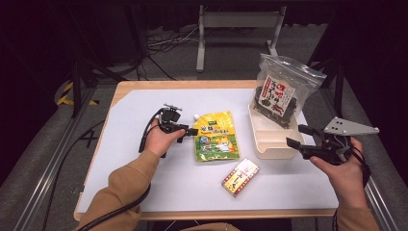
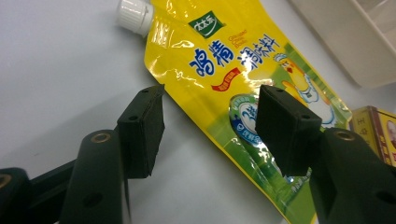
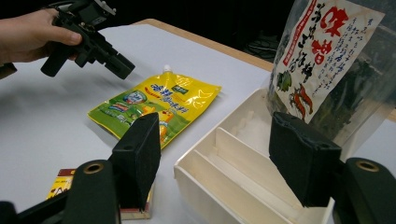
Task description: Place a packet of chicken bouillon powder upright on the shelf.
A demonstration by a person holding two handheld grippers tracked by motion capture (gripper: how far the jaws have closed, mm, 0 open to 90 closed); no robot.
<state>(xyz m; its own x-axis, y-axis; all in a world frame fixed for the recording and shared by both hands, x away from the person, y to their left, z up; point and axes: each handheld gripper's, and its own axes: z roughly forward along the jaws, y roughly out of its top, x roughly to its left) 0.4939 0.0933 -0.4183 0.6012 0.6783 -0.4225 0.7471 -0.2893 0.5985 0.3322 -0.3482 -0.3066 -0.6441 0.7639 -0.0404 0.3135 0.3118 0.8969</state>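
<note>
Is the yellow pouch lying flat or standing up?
Lying flat. The yellow pouch rests printed side up on the table, its white cap touching the surface.

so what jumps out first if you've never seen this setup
The bright yellow spout pouch lies flat mid-table, with the left claw open at its edge. At the right, a clear bag of dark dried food stands in the white divided tray; a small red and yellow box lies nearer the person.
</note>
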